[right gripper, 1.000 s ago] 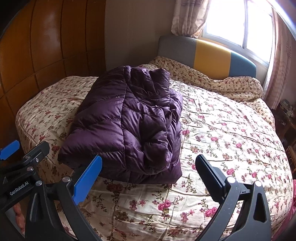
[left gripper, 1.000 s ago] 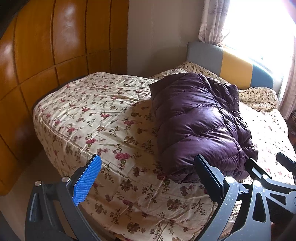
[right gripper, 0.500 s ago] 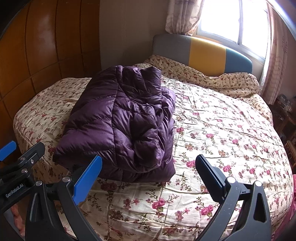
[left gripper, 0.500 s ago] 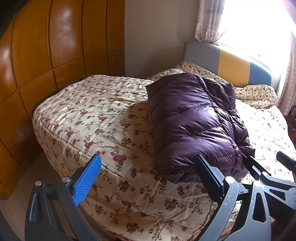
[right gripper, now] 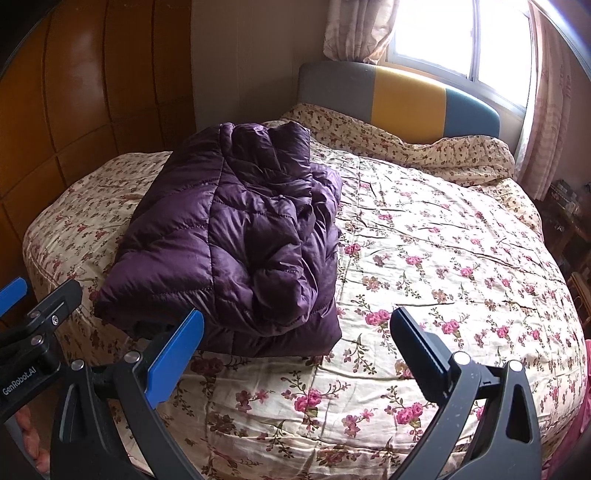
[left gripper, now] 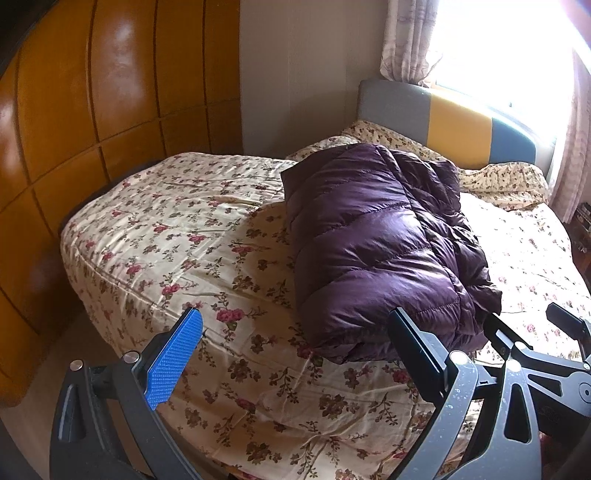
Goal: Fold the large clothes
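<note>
L gripper (left gripper: 295,334): jaws spread wide, empty, above near edge of floral bedspread (left gripper: 177,236). Purple puffer jacket (right gripper: 236,236): folded bundle on bed, left-centre, clear of both grippers. R gripper (right gripper: 297,334): jaws spread, empty; striped headboard (right gripper: 406,96) & window (right gripper: 458,33) behind.

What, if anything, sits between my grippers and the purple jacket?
Nothing visible. Only bare floral quilt lies between the open right gripper and the jacket. The open left gripper has the jacket just ahead, unobstructed.
</note>
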Demonstrator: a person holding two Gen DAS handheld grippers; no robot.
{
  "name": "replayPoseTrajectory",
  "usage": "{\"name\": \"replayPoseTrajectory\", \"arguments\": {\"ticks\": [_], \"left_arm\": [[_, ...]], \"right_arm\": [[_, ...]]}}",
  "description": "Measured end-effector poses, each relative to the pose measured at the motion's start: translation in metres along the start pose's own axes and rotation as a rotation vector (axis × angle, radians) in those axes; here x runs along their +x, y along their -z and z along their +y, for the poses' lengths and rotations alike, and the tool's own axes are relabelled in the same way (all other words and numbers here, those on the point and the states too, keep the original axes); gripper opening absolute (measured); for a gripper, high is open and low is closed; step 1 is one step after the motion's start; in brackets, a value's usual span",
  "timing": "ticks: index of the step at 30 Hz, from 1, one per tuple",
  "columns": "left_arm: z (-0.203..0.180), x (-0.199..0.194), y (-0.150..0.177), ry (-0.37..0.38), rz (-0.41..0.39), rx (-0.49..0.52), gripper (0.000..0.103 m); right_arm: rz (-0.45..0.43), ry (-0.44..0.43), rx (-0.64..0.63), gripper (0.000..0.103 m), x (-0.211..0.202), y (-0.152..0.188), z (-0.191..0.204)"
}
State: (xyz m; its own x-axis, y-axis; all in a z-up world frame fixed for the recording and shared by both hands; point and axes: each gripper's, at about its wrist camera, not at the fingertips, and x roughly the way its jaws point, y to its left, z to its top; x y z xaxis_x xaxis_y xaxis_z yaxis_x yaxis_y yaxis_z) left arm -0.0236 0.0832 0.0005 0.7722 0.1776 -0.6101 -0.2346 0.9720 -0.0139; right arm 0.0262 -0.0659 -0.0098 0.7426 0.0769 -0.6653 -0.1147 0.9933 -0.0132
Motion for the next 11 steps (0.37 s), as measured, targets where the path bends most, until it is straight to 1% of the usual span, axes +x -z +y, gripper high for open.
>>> {"name": "replayPoseTrajectory", "arguments": {"ticks": [4, 6, 11], "left_arm": [[0.0003, 0.0034, -0.0002, 0.008, 0.019, -0.004, 0.100], [0.0005, 0.0044, 0.0003, -0.007, 0.026, -0.006, 0.100], [0.0012, 0.0051, 0.0011, -0.010, 0.030, -0.010, 0.100]], "right_arm": [[0.002, -0.001, 0.005, 0.101, 0.0007, 0.0004, -0.0019], [0.002, -0.002, 0.006, 0.101, 0.0009, 0.0006, -0.0021], [0.001, -0.008, 0.001, 0.101, 0.0006, 0.0013, -0.0007]]}}
